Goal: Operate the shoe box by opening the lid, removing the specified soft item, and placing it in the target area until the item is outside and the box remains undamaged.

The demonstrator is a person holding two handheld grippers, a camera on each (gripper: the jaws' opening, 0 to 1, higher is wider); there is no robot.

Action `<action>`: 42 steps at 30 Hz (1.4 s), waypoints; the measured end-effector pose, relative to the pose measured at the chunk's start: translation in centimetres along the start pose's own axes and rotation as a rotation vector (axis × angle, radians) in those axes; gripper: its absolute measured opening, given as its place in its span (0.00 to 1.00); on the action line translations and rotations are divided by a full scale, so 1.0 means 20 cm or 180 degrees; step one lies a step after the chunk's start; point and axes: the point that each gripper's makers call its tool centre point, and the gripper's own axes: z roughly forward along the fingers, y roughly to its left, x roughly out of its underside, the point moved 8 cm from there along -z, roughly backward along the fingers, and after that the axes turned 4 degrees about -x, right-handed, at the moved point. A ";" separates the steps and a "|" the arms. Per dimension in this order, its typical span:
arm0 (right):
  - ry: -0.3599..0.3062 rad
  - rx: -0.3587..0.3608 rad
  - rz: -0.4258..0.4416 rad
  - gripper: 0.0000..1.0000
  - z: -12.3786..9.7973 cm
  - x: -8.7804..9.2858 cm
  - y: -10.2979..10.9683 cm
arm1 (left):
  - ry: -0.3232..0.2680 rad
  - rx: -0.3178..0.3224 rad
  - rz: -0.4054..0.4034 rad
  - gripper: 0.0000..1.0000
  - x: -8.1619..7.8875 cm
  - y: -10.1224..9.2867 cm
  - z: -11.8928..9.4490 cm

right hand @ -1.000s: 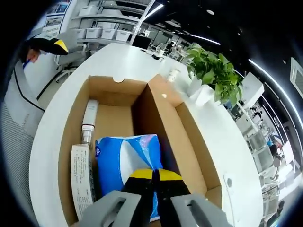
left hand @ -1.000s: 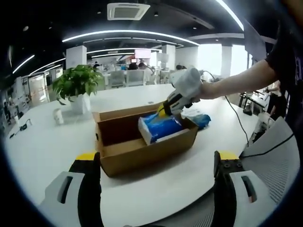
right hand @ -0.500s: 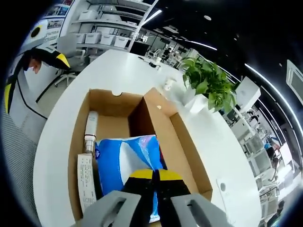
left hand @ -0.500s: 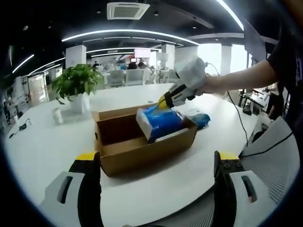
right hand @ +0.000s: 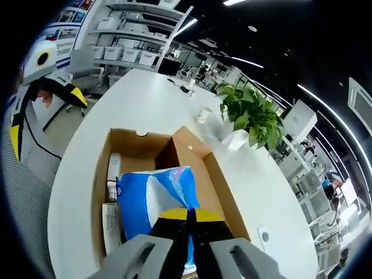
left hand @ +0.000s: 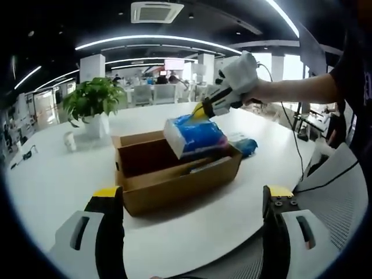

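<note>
Left gripper view: right tool [left hand: 200, 110] clamped on soft blue-white pack [left hand: 195, 136], now lifted clear of open brown cardboard shoe box [left hand: 174, 174]; left tool [left hand: 189, 200] spread apart. Placing next.

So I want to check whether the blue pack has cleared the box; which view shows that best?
The left gripper view: it sees the blue pack from the side, hanging from the right gripper just above the open shoe box. The right gripper view looks down on the pack over the box, so height is hard to judge.
</note>
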 end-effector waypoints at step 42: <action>-0.0229 0.0208 -0.0006 0.00 -0.49 0.04 -0.15 | 0.0084 0.0048 0.0062 0.99 0.03 0.01 0.00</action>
